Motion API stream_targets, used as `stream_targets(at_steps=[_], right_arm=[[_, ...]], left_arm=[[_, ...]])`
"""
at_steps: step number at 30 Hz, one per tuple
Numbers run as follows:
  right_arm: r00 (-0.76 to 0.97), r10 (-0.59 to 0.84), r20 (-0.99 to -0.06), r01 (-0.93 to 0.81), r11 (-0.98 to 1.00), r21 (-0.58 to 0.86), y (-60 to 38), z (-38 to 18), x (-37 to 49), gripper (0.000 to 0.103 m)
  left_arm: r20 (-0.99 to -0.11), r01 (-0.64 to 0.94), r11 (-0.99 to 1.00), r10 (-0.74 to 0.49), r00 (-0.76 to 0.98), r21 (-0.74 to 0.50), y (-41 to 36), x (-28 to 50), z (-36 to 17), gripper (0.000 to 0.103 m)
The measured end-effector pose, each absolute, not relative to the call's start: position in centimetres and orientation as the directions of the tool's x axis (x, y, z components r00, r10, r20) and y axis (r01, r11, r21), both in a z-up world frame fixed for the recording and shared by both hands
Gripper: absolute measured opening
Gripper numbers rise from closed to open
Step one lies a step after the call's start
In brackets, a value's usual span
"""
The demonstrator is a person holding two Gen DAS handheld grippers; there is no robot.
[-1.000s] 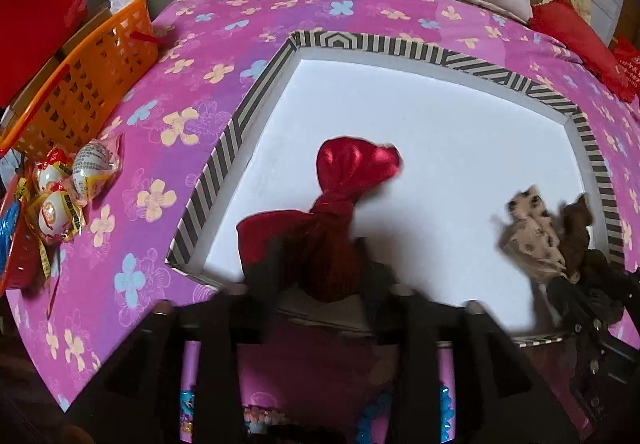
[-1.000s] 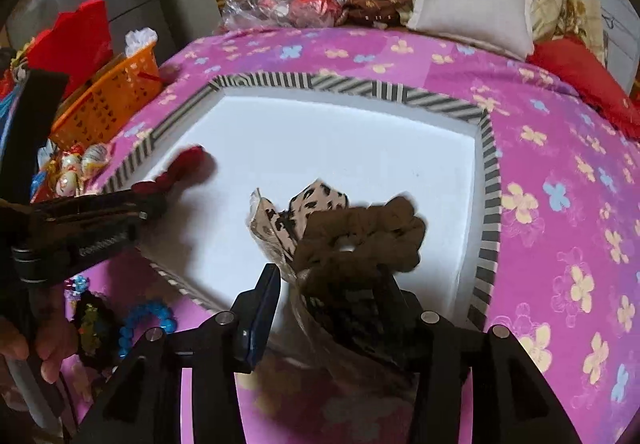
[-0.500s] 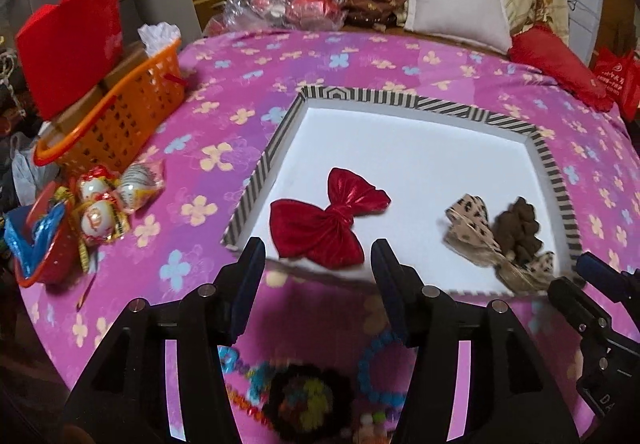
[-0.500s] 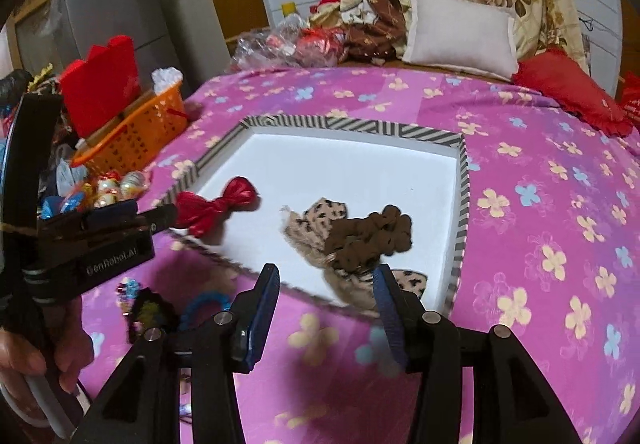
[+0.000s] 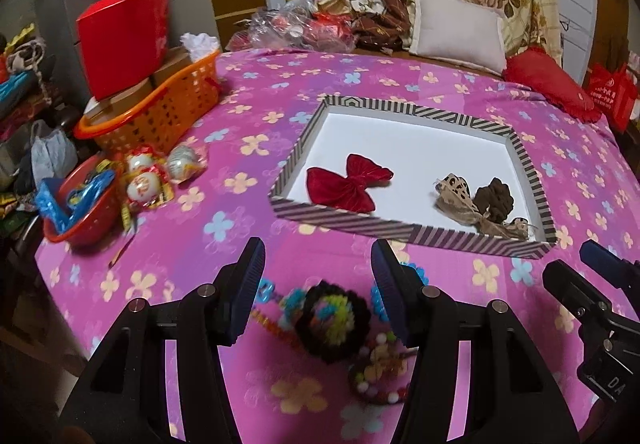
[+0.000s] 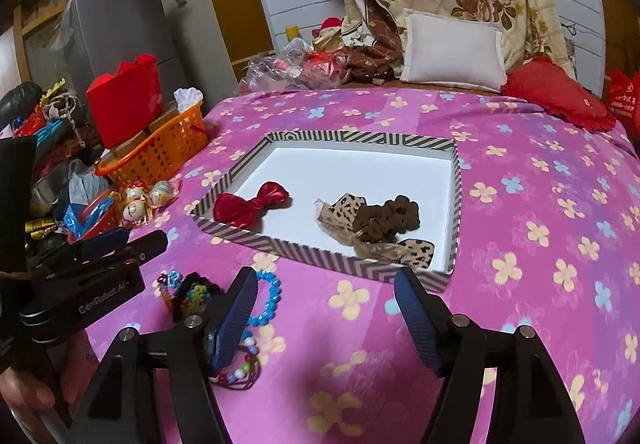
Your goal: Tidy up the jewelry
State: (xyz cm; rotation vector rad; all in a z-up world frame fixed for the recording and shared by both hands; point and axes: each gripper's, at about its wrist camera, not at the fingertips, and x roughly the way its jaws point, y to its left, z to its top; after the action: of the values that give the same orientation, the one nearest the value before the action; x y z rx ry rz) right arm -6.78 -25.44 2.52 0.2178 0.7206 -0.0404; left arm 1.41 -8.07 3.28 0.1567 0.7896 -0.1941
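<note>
Lighting is dim, warm indoor light; the source is outside both views. The white floor of the tray (image 5: 416, 148) is the brightest surface, with soft short shadows beside the red bow (image 5: 348, 184). Fisheye distortion bends the bed (image 6: 540, 212) edges, and dark vignetting fills the corners. Motion blur smears the bracelets (image 5: 332, 320) in the left view; the right view is sharper.

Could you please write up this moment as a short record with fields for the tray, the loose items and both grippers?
tray: striped tray on the pink floral bedspread
in tray: red bow, leopard bow, brown scrunchie resting on it
outside tray: blue bead bracelet, black crochet piece, multicolour bead bracelet
left gripper: open, empty
right gripper: open, empty
</note>
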Motion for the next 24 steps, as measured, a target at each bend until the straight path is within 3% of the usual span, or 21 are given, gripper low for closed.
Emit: stream_targets(at_steps=[24], right_arm=[[0.757, 0.066, -0.650, 0.070, 0.981, 0.181, -21.7, 3.1, -9.5, 0.073]], left_arm=[[-0.659, 0.175, 0.983, -0.095, 0.746, 0.057, -4.9, -4.3, 4.9, 0.055]])
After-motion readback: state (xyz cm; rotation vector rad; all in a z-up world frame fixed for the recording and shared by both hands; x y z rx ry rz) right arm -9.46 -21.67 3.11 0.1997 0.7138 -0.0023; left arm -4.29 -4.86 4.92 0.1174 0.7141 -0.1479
